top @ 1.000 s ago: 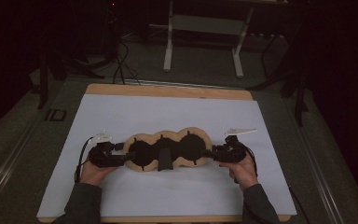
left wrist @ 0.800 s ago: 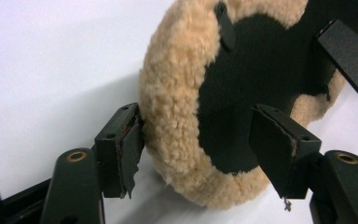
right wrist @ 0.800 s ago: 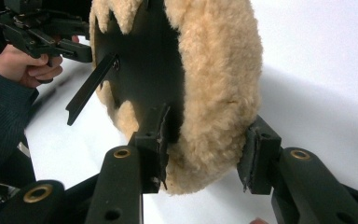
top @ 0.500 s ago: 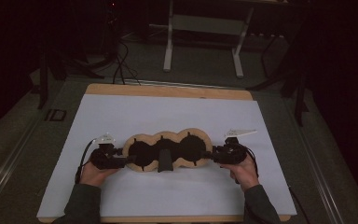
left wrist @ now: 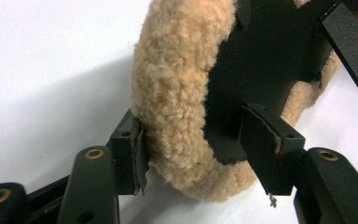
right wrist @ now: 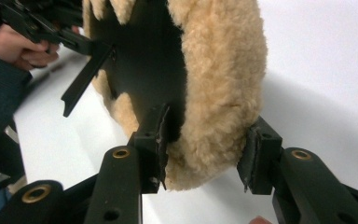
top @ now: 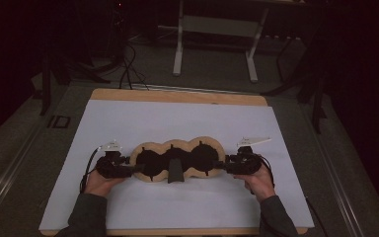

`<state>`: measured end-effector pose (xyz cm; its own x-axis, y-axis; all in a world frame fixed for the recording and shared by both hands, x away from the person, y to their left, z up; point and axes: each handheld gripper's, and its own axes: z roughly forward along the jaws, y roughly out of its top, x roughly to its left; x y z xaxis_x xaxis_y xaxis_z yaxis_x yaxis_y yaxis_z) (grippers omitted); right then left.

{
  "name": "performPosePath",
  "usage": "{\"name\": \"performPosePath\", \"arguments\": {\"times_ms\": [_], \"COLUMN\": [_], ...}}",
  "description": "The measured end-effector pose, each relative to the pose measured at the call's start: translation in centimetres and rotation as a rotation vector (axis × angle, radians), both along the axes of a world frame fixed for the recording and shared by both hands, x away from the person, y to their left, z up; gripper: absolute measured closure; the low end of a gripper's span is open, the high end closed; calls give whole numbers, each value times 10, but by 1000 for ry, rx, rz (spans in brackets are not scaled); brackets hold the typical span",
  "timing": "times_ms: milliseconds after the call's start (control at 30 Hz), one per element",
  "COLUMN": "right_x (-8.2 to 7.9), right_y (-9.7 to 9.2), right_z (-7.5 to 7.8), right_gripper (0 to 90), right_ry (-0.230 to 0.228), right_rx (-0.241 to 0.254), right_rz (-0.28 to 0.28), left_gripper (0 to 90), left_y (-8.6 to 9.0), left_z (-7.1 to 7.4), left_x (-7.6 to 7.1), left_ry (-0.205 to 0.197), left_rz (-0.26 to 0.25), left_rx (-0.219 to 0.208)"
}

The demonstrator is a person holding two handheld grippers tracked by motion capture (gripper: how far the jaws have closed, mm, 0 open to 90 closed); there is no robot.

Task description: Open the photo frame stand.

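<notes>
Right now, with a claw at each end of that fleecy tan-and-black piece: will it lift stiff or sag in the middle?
Probably sags: the fleece piece is long, flat and soft-looking, with only the left claw and right claw at its ends. It likely weighs little, being plush pile on thin black backing. Slip seems unlikely, since the pile should compress and catch between the pads.

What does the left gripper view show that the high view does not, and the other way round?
Left gripper view: up close, the curly fleece-rimmed piece lies between the left tool's jaws, which have just been closing; one pad touches the fleece outside, the other stands by the black inside.
High view: its whole three-lobed shape, the right tool at the far end, the left hand, the right hand, the wooden table edge.
Both: the piece, the left tool, the white sheet.
</notes>
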<state>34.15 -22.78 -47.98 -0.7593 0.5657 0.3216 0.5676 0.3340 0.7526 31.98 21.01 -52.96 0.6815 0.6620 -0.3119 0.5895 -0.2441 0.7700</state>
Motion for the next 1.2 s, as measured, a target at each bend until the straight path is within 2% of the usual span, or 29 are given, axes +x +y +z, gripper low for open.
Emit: {"name": "performPosePath", "arguments": {"times_ms": [167, 267, 333, 367, 467, 567, 767, 967, 1000, 1200], "right_x": [1, 2, 2, 2, 2, 3, 6, 9, 9, 14], "right_y": [-2, -2, -3, -4, -6, -7, -6, -5, -6, -6], "right_z": [-4, -5, -5, -6, -6, -7, -9, -11, -11, -14], "right_gripper": [559, 535, 529, 525, 509, 502, 485, 479, 478, 474], "right_ry": [-7, -15, -15, -19, -34, -33, -63, -90, -92, -106], "right_rx": [-17, -49, -56, -59, -74, -87, -135, -144, -143, -139], "right_rz": [-6, -29, -38, -42, -60, -69, -83, -103, -108, -131], "left_gripper": [472, 503, 508, 510, 527, 533, 532, 530, 529, 525], "left_y": [-4, -6, -7, -10, -13, -17, -25, -30, -31, -33], "left_z": [3, 5, 6, 7, 9, 11, 15, 20, 20, 20], "left_x": [-1, -2, -1, -1, -1, 0, 1, 7, 8, 16], "left_ry": [-29, -58, -62, -79, -99, -117, -171, -193, -208, -230], "left_rz": [3, 3, 4, 4, 0, 3, 18, 28, 33, 47], "left_rx": [19, 20, 25, 37, 39, 56, 108, 151, 159, 169]}}
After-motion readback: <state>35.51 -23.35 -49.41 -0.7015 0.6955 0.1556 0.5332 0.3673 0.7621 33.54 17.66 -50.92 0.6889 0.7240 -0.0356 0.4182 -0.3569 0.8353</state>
